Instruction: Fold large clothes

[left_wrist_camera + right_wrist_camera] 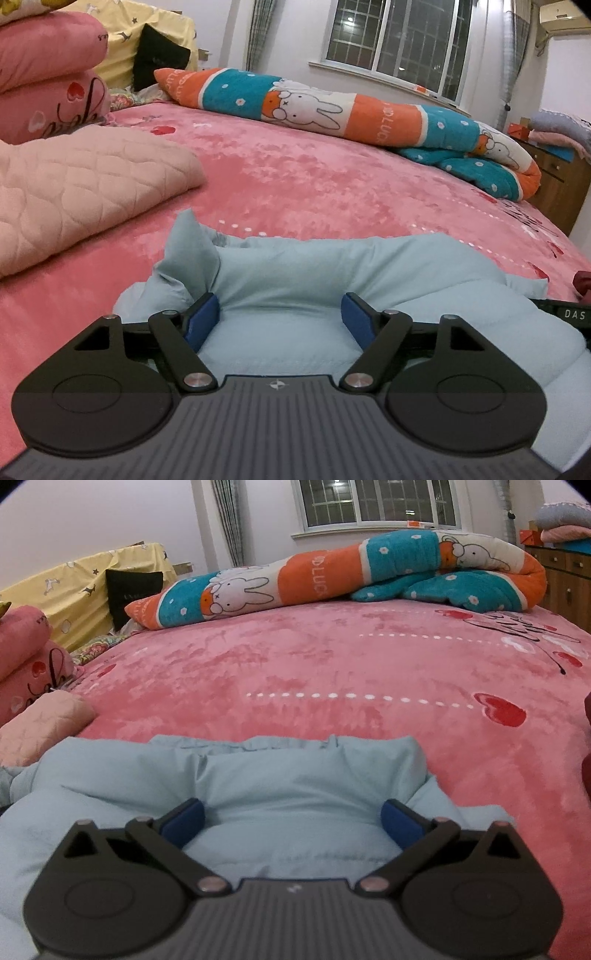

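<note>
A pale blue padded garment (332, 266) lies bunched on the pink bed cover (295, 177), close to the near edge. In the left wrist view my left gripper (279, 317) stands wide open over it, and the cloth bulges up between the blue pads (201, 321) without being pinched. A corner of the cloth sticks up just beyond the left pad. In the right wrist view the same garment (258, 775) shows a folded ridge ahead of my right gripper (291, 823). That gripper is also wide open, with its pads (400, 823) resting against soft cloth at both sides.
A peach quilted blanket (74, 199) lies folded to the left of the garment. A rolled bunny-print quilt (332, 107) runs along the far side of the bed. Pink pillows (44, 74) are stacked at far left. A wooden cabinet (565, 576) stands at far right.
</note>
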Action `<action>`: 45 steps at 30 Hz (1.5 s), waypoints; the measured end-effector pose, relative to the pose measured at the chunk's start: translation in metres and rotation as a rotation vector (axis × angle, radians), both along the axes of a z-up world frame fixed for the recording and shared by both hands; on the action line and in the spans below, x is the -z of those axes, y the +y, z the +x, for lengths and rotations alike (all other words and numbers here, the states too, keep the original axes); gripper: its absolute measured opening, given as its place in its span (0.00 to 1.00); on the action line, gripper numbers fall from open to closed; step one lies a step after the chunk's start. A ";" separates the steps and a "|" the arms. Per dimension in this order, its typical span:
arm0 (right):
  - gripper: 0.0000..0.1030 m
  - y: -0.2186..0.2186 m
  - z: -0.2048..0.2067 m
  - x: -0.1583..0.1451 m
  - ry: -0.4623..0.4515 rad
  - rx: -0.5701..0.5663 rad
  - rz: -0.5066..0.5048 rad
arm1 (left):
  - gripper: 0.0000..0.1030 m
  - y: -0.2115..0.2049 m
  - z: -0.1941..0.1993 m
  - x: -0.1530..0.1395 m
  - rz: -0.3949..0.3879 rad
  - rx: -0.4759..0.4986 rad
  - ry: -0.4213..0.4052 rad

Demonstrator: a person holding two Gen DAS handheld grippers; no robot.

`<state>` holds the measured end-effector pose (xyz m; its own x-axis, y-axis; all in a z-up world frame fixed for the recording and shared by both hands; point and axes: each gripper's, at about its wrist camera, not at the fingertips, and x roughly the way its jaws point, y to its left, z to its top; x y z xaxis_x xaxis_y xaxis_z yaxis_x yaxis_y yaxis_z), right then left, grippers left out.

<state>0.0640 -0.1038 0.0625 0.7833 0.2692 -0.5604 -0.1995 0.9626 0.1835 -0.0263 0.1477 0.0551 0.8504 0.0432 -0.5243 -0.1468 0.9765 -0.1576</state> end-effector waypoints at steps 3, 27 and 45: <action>0.99 0.002 0.000 0.003 -0.009 0.005 -0.005 | 0.91 -0.001 -0.001 0.003 0.004 0.001 -0.002; 0.99 0.012 -0.001 0.005 -0.020 0.021 -0.075 | 0.96 -0.009 0.006 -0.001 0.068 -0.017 0.008; 0.99 0.013 -0.005 0.006 -0.034 0.027 -0.083 | 0.98 -0.009 0.007 0.003 0.064 -0.019 0.006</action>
